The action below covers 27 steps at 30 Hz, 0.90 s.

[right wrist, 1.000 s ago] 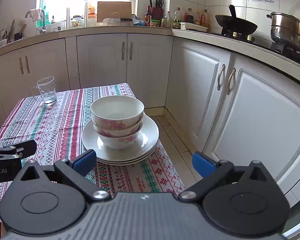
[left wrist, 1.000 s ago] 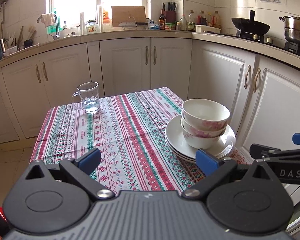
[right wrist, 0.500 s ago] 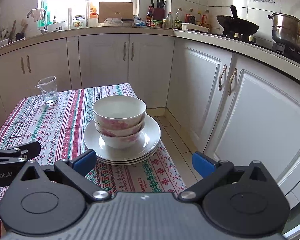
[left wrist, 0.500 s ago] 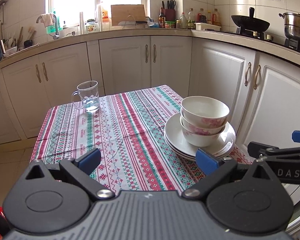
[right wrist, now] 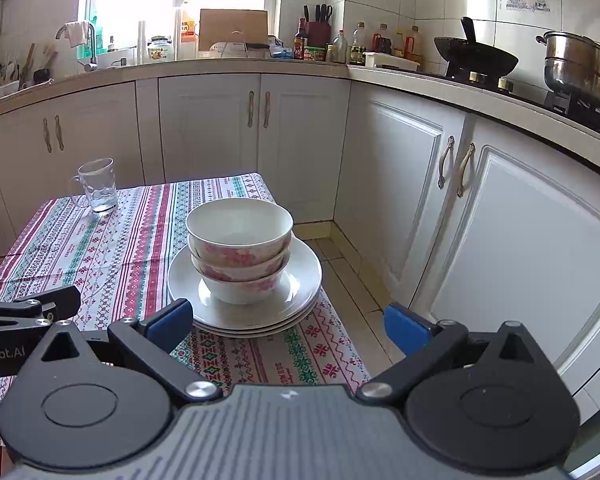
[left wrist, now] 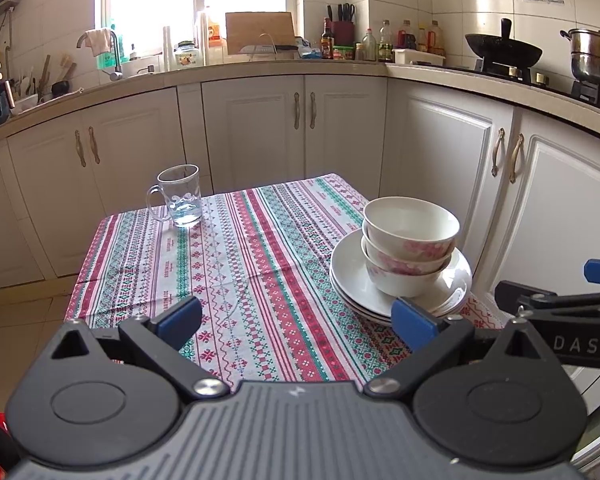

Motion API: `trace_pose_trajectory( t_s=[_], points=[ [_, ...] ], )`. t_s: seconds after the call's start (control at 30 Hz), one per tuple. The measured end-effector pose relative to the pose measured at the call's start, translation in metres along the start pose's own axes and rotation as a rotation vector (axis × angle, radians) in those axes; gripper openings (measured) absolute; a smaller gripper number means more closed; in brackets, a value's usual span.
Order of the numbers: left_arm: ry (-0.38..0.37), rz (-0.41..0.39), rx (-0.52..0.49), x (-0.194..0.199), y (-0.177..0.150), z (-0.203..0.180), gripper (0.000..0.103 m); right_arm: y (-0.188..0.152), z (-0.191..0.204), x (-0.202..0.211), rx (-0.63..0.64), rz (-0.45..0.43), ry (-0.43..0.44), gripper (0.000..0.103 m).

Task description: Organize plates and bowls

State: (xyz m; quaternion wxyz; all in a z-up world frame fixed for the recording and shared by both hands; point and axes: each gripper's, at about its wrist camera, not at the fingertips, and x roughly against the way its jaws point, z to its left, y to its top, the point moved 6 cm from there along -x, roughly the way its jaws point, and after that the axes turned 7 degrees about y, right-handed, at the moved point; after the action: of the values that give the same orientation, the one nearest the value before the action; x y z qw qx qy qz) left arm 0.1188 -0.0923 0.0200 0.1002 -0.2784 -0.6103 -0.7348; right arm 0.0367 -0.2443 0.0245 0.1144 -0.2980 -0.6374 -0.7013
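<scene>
Right wrist view: right hand-held gripper [right wrist: 288,326] spread wide, holding nothing, just short of the stacked bowls [right wrist: 239,240] on plates [right wrist: 304,280] at the tabletop [right wrist: 100,248] edge. Left hand-held gripper [left wrist: 296,318] likewise released and empty; glass mug [left wrist: 179,196] stands far ahead-left.

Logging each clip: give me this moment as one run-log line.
left tool: open, empty | right tool: open, empty | bowls: stacked on plates | glass mug: far table corner

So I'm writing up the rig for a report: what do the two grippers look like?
Both match: the left gripper and right gripper have matte black bodies with ribbed grey tops, round pivot discs, silver screws and blue pads. White lettering marks the sides: "DAS" on the right one, "Robot.AI" on the left.
</scene>
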Motion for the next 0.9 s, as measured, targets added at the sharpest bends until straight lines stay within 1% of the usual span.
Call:
trace_pose_trajectory(
  t_s=[0.9],
  points=[
    [0.003, 0.005, 0.010, 0.0002, 0.0001, 0.0006, 0.101, 0.0015, -0.0006, 0.0011, 0.005, -0.004, -0.004, 0.103]
  ],
)
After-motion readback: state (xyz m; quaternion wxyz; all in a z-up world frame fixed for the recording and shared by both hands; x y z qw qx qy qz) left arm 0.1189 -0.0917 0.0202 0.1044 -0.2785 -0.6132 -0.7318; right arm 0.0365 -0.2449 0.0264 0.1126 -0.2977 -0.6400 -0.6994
